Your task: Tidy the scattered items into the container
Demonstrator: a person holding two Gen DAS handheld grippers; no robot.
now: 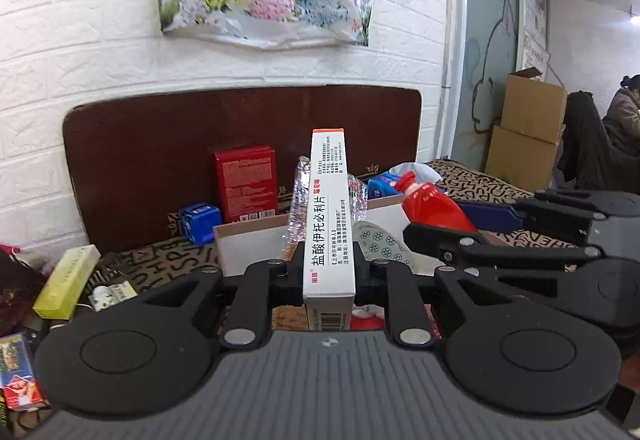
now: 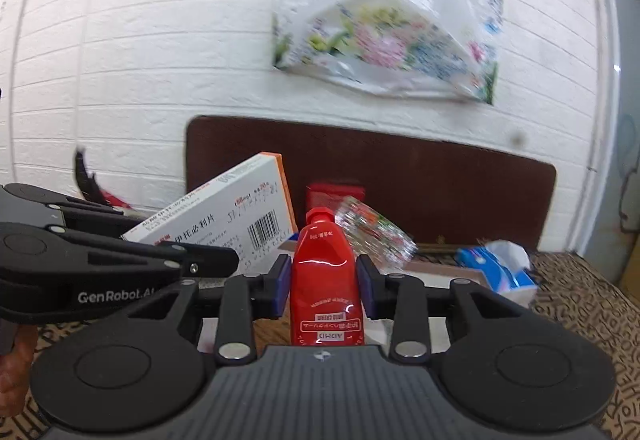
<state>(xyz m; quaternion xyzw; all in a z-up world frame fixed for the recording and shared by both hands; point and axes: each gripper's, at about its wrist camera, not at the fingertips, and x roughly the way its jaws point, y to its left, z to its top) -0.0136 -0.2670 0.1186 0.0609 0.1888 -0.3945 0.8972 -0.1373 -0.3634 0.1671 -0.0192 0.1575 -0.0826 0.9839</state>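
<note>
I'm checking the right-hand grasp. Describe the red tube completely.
The red tube is glossy, soft-looking plastic with a matching red cap at its narrow shoulder and white print, including "HAND CREAM", near its flat crimped end. The right gripper holds it, blue-padded jaws pressing both sides of the body, cap pointing away from the camera. In the left wrist view it hangs above the open white box, beside the held medicine carton, apparently not touching it.

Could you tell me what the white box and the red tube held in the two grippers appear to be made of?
The white box looks like thin printed cardboard with a matte finish: sharp folded edges, flat panels, a barcode on its end. The red tube looks like soft glossy plastic: bright highlights run over its rounded body, with a moulded cap at the top. Whether it is laminate or plain plastic cannot be told.
</note>
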